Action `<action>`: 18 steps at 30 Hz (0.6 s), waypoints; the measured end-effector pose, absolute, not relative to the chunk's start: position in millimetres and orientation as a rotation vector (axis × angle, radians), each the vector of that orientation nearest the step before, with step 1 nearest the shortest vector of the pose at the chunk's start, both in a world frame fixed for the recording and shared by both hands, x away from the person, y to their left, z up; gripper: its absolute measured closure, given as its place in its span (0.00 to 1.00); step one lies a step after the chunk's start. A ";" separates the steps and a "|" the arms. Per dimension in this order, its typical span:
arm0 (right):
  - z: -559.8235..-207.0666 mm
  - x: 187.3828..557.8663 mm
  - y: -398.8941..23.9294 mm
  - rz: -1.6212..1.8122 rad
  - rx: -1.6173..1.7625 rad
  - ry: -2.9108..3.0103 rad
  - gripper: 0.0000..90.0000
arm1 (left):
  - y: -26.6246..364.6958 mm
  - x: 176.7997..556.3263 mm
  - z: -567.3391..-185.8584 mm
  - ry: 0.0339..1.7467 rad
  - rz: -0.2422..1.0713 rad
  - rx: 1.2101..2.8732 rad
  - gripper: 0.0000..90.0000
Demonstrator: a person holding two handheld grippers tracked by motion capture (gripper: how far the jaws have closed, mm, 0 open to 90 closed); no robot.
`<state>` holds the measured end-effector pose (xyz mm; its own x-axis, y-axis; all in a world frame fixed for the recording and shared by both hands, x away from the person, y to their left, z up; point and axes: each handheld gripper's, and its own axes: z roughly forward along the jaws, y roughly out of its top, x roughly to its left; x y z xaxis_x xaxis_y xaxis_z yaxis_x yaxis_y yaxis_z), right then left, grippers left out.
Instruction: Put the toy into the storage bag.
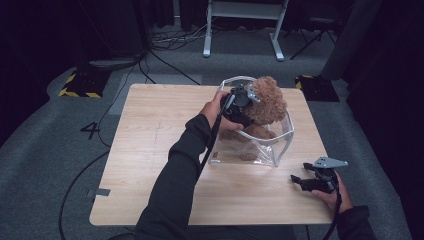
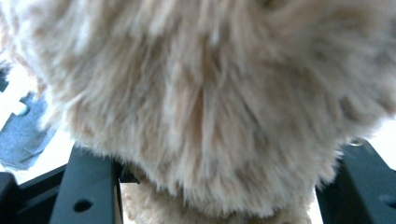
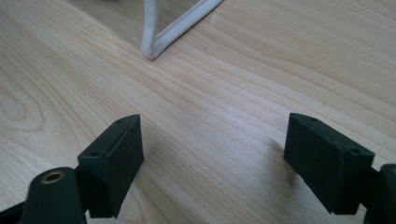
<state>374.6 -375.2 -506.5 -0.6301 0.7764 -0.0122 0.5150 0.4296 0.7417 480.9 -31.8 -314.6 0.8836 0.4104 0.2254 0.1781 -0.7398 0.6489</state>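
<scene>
Now left tongs straddle teddy.

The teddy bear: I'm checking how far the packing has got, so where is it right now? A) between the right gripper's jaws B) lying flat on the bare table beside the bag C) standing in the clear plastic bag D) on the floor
C: the high view shows the teddy bear upright inside the clear plastic bag, head above its rim.

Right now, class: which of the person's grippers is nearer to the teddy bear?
Left. The left gripper is up against the teddy bear in the clear bag, plush between its jaws. The right gripper rests apart on the table, jaws open.
</scene>
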 end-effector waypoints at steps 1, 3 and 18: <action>-506.5 374.6 -375.3 1.028 1.104 2.336 0.22 | -32.2 480.6 -313.9 0.417 0.475 2.413 0.43; -506.5 374.6 -375.2 1.029 1.104 2.335 0.22 | -33.5 479.2 -312.3 0.408 0.482 2.442 0.43; -506.5 374.6 -375.3 1.028 1.104 2.336 0.22 | -35.6 479.4 -310.1 0.441 0.457 2.481 0.34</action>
